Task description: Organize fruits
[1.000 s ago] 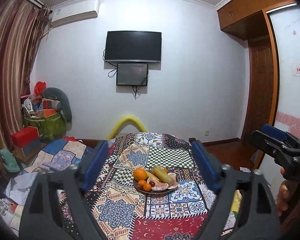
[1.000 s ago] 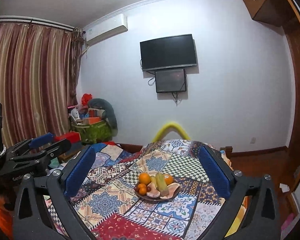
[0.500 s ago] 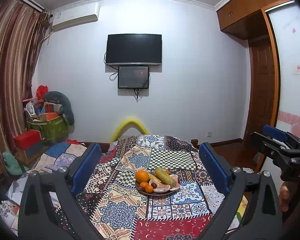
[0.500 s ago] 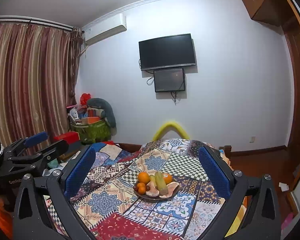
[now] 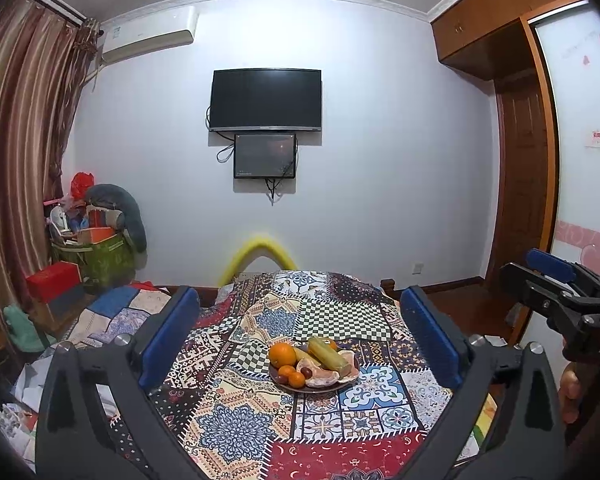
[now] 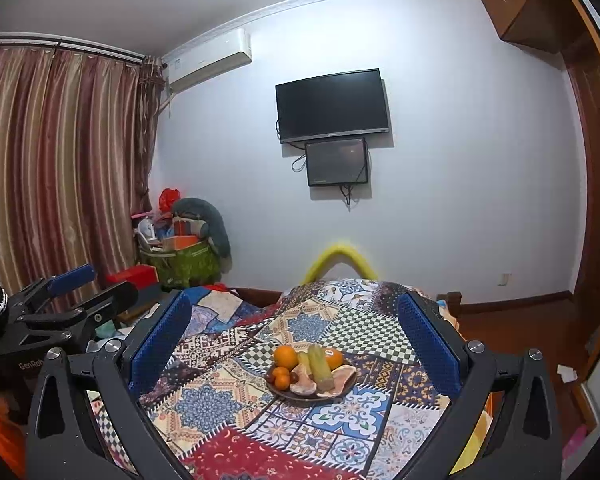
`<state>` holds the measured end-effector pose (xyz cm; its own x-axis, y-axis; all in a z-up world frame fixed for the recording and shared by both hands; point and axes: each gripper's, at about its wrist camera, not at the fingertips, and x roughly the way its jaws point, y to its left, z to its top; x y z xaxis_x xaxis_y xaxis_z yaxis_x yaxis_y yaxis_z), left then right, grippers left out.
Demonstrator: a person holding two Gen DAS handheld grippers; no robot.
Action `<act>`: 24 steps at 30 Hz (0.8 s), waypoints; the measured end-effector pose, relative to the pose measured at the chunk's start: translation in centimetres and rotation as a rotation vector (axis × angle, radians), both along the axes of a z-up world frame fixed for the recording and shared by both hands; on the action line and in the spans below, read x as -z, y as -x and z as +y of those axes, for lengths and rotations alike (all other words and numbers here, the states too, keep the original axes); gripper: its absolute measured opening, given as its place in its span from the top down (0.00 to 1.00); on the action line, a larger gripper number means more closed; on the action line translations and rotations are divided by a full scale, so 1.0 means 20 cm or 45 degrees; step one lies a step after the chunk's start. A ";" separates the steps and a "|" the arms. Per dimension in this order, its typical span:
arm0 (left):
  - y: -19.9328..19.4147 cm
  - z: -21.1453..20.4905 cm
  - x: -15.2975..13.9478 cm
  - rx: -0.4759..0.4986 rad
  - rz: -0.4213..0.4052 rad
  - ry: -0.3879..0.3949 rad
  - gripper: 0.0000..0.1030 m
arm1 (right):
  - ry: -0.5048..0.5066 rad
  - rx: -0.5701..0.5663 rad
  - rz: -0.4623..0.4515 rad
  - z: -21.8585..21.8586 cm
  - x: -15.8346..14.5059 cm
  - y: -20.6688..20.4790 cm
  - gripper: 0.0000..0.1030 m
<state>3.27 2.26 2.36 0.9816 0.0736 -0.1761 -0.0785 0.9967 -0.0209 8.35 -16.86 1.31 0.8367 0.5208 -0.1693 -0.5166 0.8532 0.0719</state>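
Clearly, the fruit sits heaped on one plate, ahead of both wide-spread grippers.

Piled on the dark plate point(image 5: 284, 385) in the middle of the patchwork-covered table point(image 5: 236, 436) are a large orange point(image 5: 282, 354), small oranges point(image 5: 296, 379), a long yellow-green piece point(image 5: 327, 355) and pale peeled segments point(image 5: 324, 378). By my judgement the round oranges are firm but roll readily, so grip across the widest part; the peeled segments look soft and bruisable and want a light pinch; the long piece is best taken across its middle. The left gripper point(image 5: 300, 336) and right gripper point(image 6: 296, 338) each stand spread wide, holding nothing. In both views the plate lies beyond the fingertips, centred between them and well apart.
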 end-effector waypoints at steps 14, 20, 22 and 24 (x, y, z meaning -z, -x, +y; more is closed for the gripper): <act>-0.01 -0.01 0.01 0.021 0.021 -0.002 0.01 | 0.012 0.031 -0.005 -0.01 -0.02 0.02 0.00; -0.02 0.00 0.01 0.031 0.032 0.014 0.01 | 0.012 0.039 -0.004 -0.01 -0.02 0.02 0.00; -0.02 0.00 0.01 0.036 0.033 0.017 0.01 | 0.011 0.043 -0.002 -0.01 -0.02 0.02 0.00; -0.02 0.00 0.01 0.039 0.032 0.018 0.01 | 0.010 0.048 -0.003 -0.01 -0.02 0.02 0.00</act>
<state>3.72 2.20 2.11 0.9786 0.0409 -0.2019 -0.0487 0.9983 -0.0335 7.95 -17.04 1.73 0.8560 0.4878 -0.1713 -0.4844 0.8725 0.0639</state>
